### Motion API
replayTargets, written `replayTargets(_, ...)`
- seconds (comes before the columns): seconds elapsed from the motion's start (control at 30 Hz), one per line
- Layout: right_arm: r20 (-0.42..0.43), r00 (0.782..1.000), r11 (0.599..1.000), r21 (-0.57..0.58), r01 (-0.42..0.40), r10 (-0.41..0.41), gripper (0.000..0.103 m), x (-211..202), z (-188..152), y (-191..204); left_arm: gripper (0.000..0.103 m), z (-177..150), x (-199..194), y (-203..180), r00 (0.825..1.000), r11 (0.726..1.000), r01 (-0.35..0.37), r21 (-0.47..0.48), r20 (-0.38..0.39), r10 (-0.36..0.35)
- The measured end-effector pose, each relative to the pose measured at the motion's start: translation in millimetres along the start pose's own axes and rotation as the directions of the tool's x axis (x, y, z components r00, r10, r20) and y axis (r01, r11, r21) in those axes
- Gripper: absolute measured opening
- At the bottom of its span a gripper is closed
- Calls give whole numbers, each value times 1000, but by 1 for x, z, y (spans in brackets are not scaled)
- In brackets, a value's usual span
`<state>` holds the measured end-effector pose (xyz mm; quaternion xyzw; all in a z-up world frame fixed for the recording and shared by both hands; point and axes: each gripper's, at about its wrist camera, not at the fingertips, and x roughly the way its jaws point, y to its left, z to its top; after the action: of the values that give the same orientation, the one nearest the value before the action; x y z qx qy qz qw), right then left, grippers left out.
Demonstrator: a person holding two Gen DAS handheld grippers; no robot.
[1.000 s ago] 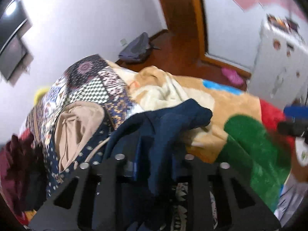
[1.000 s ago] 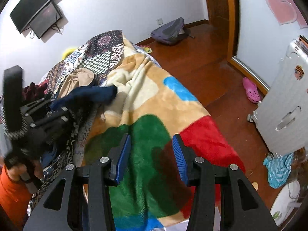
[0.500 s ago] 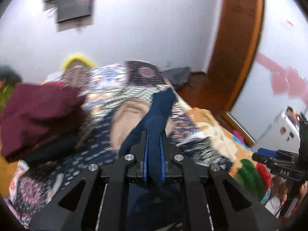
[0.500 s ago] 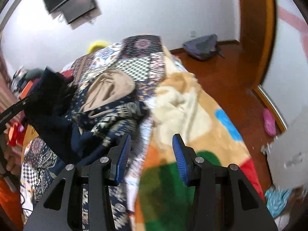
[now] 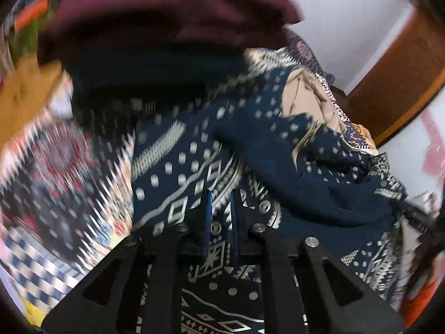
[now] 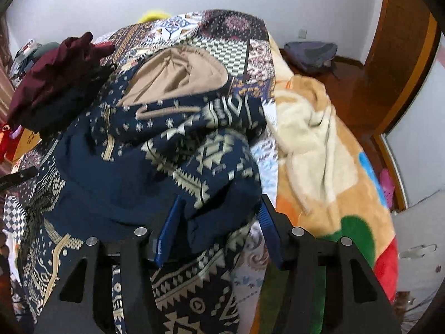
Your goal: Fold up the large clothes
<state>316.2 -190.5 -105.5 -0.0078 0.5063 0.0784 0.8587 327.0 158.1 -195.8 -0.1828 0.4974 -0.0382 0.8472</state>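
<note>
Hovering over the patterned navy hoodie [image 5: 278,144], the left hand-held gripper [image 5: 220,208] is narrowly parted, gripping nothing; the right hand-held gripper [image 6: 219,214] spreads wide around a hoodie fold on the bed [image 6: 319,144].

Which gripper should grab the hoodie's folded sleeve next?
Right. The right gripper is open with the navy patterned hoodie sleeve bunched between its fingers; the left gripper is nearly closed, empty, above flat fabric.

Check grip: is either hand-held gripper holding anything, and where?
Left hand-held gripper: nearly shut, nothing visibly between its fingers. Right hand-held gripper: open around a bunched fold of the navy hoodie, not clamped.
</note>
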Motion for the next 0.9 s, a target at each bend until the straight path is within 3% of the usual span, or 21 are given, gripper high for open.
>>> replayTargets(0.13, 0, 1000, 999, 28, -23, 23, 52, -9, 1, -5, 36, 0, 14, 13, 994, 990, 105, -91, -27, -108)
replayTargets(0.33, 47, 999, 1000, 20, 14, -15, 52, -25, 3, -8, 51, 25, 30, -6, 980, 977, 193, -93, -24, -196)
replayTargets(0.53, 72, 997, 999, 22, 29, -30, 53, -33, 6, -17, 51, 57, 69, -8, 987, 984, 138, -116, -67, -146)
replayTargets(0.67, 87, 995, 999, 24, 41, -43, 53, -36, 16, -22, 51, 58, 88, -8, 989, 987, 116, -108, -80, -125)
replayTargets(0.73, 103, 994, 999, 22, 46, -48, 53, -38, 24, -23, 25, 58, 84, -17, 991, 992, 110, -65, -64, -114)
replayTargets(0.8, 116, 992, 999, 20, 35, -37, 53, -37, 35, -23, 18, 58, 76, -27, 994, 995, 97, -26, -46, -98)
replayTargets(0.9, 118, 993, 1000, 21, -16, 14, 53, -31, 48, -24, 15, 62, 43, -47, 997, 997, 53, 59, 53, -57)
